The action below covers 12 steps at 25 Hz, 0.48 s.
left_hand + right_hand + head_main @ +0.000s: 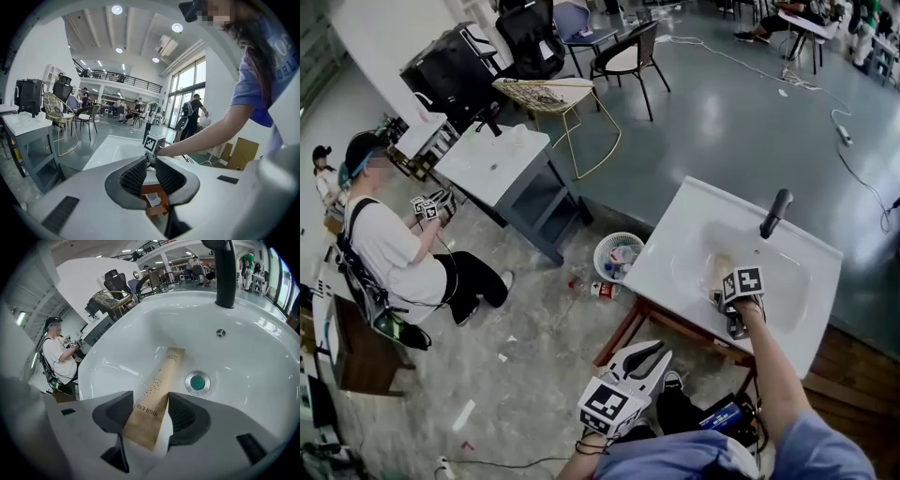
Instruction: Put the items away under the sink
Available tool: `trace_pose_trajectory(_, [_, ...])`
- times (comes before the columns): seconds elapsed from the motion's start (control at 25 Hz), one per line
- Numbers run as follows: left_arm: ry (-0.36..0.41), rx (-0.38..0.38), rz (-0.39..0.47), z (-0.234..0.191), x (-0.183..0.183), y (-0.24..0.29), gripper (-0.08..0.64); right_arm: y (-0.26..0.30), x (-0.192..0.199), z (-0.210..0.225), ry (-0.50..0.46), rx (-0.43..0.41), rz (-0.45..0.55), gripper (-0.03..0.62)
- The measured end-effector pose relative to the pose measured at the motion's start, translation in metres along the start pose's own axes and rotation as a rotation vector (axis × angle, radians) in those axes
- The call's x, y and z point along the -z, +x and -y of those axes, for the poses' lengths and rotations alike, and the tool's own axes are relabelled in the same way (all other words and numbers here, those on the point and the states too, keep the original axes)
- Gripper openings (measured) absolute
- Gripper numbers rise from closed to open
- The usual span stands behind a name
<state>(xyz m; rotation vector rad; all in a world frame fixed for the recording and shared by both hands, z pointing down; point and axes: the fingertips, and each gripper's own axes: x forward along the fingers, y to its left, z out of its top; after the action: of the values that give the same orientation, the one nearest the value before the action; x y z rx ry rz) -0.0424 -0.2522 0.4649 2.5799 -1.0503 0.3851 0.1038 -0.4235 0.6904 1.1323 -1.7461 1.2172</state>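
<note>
Open hall, grey polished floor; chairs and tables in the background. A white sink (694, 211) on a wooden frame (623, 333) stands at the near right, with a black faucet (775, 213) at its back edge. On the floor by the sink's left corner is a white wastebasket (617, 255) with litter in it. Further left is a grey worktop (492, 164), and a seated person (394, 253) on the floor is holding another pair of grippers. Task item: a long brown paper packet (161, 383) lies flat inside the basin, lengthways down the near slope, its far end up-basin just left of the drain (197, 382). Right claw (151, 411): reaches into the basin, jaws part open at roughly the packet's width, one jaw on each side of the packet's near end. Whether the pads (180, 416) touch the packet's edges cannot be told, and the packet rests on the porcelain. Left claw (151, 163): held low in front of the person's body, outside the sink and well apart from the packet, aimed at the wooden frame. Its jaws are drawn nearly together with only a narrow slit at the tips, and nothing is in it.
</note>
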Motion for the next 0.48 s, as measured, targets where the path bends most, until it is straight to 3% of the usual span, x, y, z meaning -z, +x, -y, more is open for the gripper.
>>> trace_pose_trajectory(0.12, [-0.004, -0.005, -0.002, -0.001, 0.001, 0.000, 0.057, -0.001, -0.001, 0.007, 0.010, 0.015, -0.009, 0.168])
trace_pose_trajectory(0.16, [-0.005, -0.006, -0.003, -0.001, 0.001, -0.001, 0.057, -0.003, 0.000, 0.009, 0.002, 0.022, -0.004, 0.103])
trace_pose_trajectory(0.2, [-0.005, -0.008, -0.003, 0.000, 0.001, -0.001, 0.057, -0.006, 0.001, 0.009, -0.012, 0.022, 0.002, 0.078])
trace_pose_trajectory(0.48, [0.001, -0.035, 0.019, 0.001, 0.002, -0.011, 0.057, -0.031, 0.012, 0.004, -0.135, 0.022, 0.034, 0.044])
